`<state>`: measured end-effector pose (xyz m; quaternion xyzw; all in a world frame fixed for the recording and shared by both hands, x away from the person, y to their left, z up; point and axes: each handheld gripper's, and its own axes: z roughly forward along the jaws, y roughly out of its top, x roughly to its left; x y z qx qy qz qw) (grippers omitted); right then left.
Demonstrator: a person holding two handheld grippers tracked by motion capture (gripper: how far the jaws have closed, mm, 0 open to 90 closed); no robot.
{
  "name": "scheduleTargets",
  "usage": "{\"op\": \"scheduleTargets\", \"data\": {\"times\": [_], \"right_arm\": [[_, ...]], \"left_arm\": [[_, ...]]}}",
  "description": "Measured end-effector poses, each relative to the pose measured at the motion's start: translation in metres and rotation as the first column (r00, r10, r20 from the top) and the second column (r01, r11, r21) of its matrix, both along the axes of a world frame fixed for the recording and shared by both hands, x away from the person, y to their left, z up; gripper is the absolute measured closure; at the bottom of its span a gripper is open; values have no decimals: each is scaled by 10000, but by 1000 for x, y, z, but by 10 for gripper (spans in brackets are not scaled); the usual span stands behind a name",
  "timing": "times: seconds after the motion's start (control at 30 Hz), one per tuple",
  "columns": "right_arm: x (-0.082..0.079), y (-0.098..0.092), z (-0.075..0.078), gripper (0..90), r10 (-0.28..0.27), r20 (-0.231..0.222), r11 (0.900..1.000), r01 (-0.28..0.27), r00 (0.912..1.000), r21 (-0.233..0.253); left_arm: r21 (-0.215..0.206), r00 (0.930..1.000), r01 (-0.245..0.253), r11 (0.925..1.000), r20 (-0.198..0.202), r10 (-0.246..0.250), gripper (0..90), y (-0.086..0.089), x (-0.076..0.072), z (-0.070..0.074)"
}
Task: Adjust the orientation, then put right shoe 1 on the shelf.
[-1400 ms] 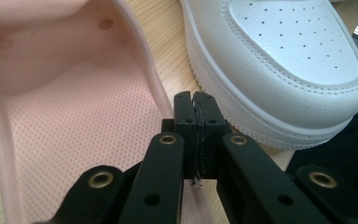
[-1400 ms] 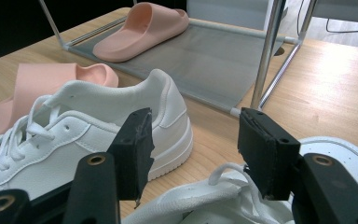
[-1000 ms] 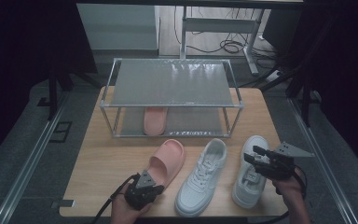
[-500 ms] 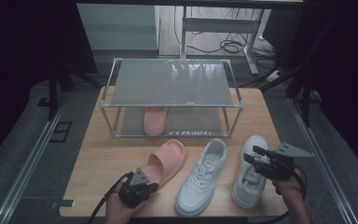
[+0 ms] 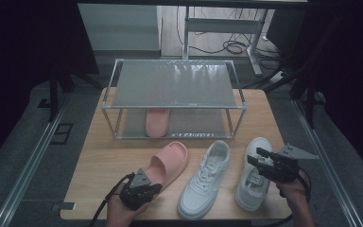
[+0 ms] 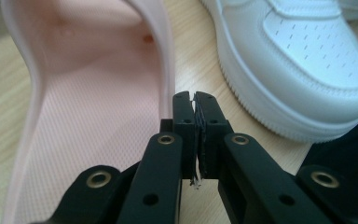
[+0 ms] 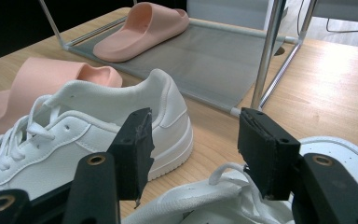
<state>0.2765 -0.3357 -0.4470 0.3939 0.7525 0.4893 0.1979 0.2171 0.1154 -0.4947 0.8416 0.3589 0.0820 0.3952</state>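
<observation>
Wooden tabletop [image 5: 99, 161]: left gripper [image 5: 144, 190] pinched closed beside the pink foam slide's [image 5: 166, 164] heel at seven o'clock; right gripper [image 5: 261, 160] spread wide over the white lace-up sneaker [image 5: 251, 182] at four o'clock.

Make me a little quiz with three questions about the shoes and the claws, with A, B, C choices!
1. Where is the second pink slipper?
A. on the rack's lower shelf
B. on the rack's top shelf
C. on the floor

2. How many white sneakers are on the table?
A. one
B. two
C. four

3. How is the left claw?
A. wide open
B. shut on a sneaker
C. shut, holding nothing

Answers:
1. A: it lies under the top shelf of the rack, on the lower one.
2. B: one sneaker lies in the middle, another sits under the right claw, which is open.
3. C: its jaws meet beside the rim of the near pink slipper, with nothing between them.
</observation>
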Motion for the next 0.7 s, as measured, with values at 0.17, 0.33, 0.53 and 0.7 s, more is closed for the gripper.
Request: {"op": "scheduleTargets", "data": {"times": [0.17,0.33,0.53,0.7], "right_arm": [[0,0,-1,453,5,-29,10000,-5,10000,-12],[0,0,-1,453,-2,-26,10000,1,10000,-29],[0,0,0,452,2,-20,10000,-2,10000,-10],[0,0,0,453,-9,12,10000,9,10000,-15]], "left_arm": [[-112,9999,-9,9999,128,10,874,-4,4,5],[-45,9999,-30,10000,105,30,851,-8,8,4],[-76,9998,-215,9997,23,216,796,-10,14,2],[-114,9994,-351,9993,-81,351,747,-11,21,0]]}}
